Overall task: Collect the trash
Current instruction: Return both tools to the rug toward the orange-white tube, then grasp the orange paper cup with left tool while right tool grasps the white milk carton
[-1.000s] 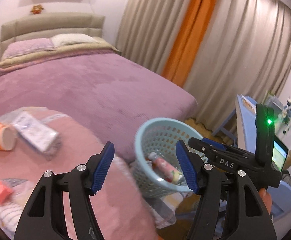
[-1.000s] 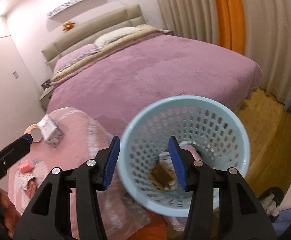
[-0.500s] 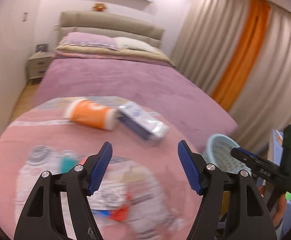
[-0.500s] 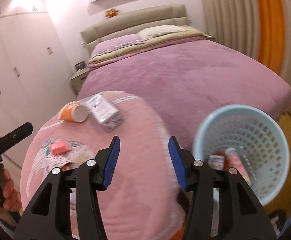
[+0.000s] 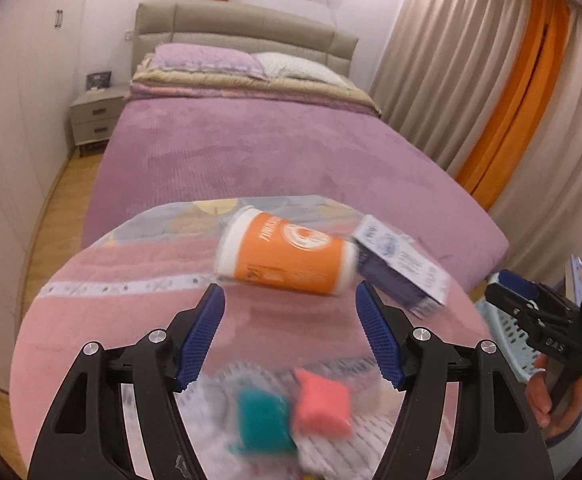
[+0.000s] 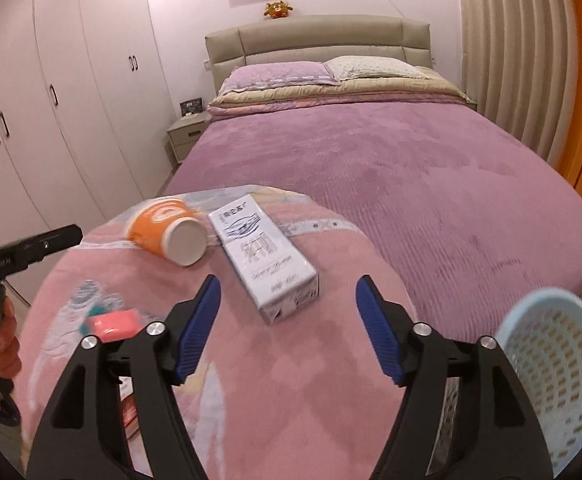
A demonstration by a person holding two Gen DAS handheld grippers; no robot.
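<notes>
Right wrist view: the right tool (image 6: 287, 312), jaws just widened and empty, hangs over the pink worktop (image 6: 291, 380) near the white box (image 6: 265, 260) and tipped orange cup (image 6: 167, 230). The blue basket (image 6: 559, 376) sits beside; contents unseen. Left tool (image 5: 289, 332) is wide, empty.

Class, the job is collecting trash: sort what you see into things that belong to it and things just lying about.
Belong to the job:
orange cup
white carton
pink packet
teal packet
blue basket

Just lying about:
bed
nightstand
curtains

Warm indoor light — blurred, fisheye-warped edges
</notes>
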